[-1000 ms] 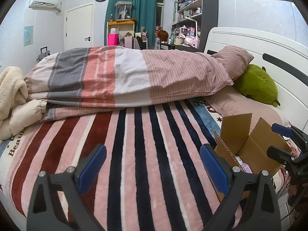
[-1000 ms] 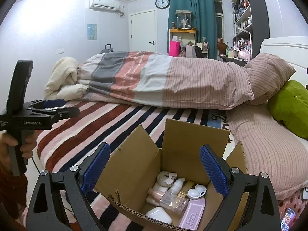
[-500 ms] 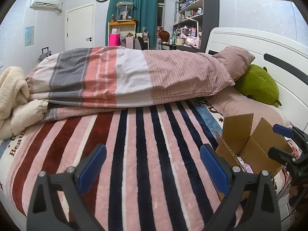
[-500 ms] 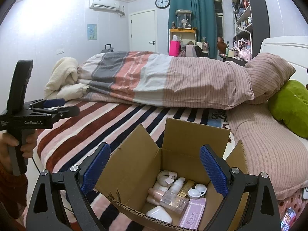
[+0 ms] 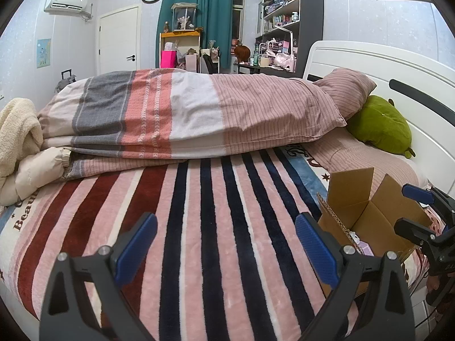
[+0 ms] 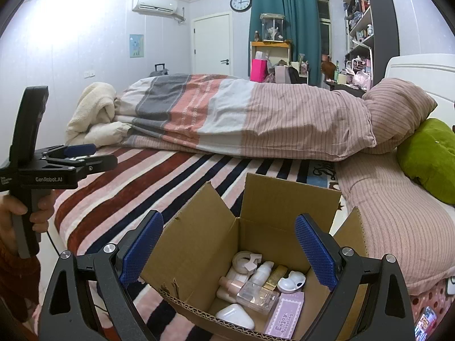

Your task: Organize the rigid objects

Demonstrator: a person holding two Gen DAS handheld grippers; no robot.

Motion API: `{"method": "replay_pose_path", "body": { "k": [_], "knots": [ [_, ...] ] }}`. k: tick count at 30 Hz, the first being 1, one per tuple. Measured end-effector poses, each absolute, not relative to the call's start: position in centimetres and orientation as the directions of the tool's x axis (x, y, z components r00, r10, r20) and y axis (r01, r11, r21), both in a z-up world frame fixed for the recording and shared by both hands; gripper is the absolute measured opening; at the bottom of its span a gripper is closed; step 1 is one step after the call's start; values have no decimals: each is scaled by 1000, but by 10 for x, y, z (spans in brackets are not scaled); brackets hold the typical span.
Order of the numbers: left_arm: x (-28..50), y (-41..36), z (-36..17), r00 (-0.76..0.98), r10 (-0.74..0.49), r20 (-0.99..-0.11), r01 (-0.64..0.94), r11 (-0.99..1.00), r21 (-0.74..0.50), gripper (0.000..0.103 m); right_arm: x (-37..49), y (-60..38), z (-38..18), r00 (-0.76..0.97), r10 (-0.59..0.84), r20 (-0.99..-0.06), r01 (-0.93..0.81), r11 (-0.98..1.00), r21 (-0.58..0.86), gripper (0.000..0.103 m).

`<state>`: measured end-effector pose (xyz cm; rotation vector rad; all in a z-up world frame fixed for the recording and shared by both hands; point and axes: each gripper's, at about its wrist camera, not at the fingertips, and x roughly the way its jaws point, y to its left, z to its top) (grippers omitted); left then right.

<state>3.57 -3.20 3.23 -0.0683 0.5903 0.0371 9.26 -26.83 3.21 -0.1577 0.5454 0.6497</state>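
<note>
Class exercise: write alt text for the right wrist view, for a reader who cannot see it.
An open right tool hovers empty over an open cardboard box of small toiletries, including a clear bottle and a pink card, on a striped blanket. The left tool is held at far left; a folded duvet lies behind.

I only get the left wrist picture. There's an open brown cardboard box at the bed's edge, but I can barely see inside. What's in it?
Observer: The open brown cardboard box holds small toiletries, with a clear plastic bottle lying on the heap.
Operator: Anything with writing on it?
Observer: Yes, a flat lilac packet at the front, with "Enjoy" printed on it.
Operator: And who is holding my gripper?
Observer: A person's bare hand grips the black handle of the left gripper, which is open and empty.
</note>
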Motion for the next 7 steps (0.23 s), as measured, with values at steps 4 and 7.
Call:
{"method": "replay_pose_path", "body": {
  "k": [4, 7],
  "knots": [
    [36, -32, 32, 830, 11, -558, -52, 997, -58, 97, 92, -268, 32, 663, 531, -527, -611, 791, 28, 94],
    [35, -33, 31, 830, 12, -558, -52, 997, -55, 97, 92, -268, 32, 664, 530, -528, -611, 791, 27, 93]
  ]
}}
